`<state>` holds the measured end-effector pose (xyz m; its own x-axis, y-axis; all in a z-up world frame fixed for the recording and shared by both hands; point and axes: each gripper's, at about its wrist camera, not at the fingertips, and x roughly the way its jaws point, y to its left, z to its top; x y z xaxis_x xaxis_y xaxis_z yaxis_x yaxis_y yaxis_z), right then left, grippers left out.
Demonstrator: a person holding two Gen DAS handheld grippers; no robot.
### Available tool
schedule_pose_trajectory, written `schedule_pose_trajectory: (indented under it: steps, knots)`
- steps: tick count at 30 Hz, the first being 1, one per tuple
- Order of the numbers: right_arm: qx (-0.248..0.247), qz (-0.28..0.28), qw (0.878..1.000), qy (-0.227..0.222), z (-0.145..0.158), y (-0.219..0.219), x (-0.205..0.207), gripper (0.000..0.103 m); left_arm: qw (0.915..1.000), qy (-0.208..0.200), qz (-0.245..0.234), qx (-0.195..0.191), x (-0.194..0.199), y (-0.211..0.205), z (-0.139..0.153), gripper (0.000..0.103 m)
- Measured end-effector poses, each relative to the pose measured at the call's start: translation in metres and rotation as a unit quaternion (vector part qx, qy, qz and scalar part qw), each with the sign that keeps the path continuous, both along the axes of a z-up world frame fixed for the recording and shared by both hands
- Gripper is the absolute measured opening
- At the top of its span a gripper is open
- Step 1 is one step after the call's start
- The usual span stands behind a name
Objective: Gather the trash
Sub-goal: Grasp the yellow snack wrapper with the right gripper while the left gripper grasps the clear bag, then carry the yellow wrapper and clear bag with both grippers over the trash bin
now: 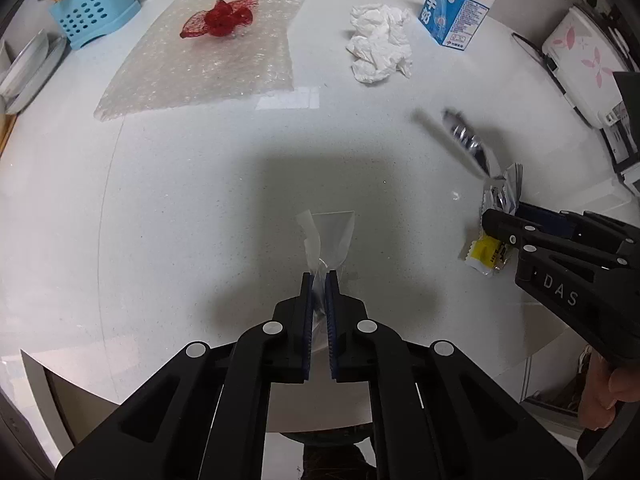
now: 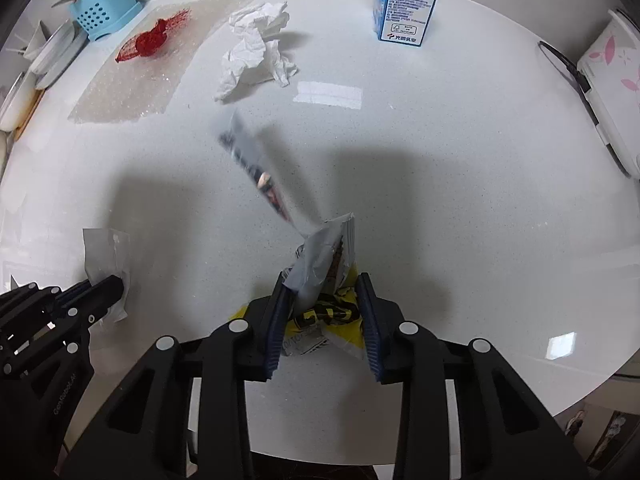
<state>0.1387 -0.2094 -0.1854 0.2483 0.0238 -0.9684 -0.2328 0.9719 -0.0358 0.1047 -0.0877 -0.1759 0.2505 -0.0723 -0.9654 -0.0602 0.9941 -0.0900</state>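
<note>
The left gripper is pinched fully closed on a clear plastic wrapper, which stands up from the white table between its blue pads. The right gripper is partly closed around a crumpled silver and yellow snack wrapper; its left pad touches the foil, but whether the right pad presses on it cannot be told. A blurred silver strip rises from that wrapper toward 11 o'clock. Farther out lie a crumpled white tissue at 12 o'clock, a blue milk carton at 1 o'clock, and bubble wrap with red netting on it at 11 o'clock. Only the left wrist view shows the person's hand at 4 o'clock. Only the right wrist view shows the yellow wrapper's black print.
</note>
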Motion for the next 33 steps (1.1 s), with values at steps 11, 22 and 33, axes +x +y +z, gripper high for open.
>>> schedule_pose_trajectory:
  steps: [11, 22, 33]
  knots:
    - [0.008, -0.014, 1.0, -0.027, 0.008, -0.007, -0.01, 0.029, 0.9996, -0.027, 0.005, -0.008, -0.008, 0.008, 0.018, 0.005]
    - [0.016, -0.02, 0.998, -0.055, 0.032, -0.006, -0.027, 0.029, 0.999, -0.045, 0.001, -0.004, -0.017, 0.013, 0.037, 0.005]
    - [0.025, -0.037, 0.995, -0.085, 0.056, -0.007, -0.046, 0.029, 0.9974, -0.072, -0.003, -0.006, -0.031, 0.019, 0.06, 0.005]
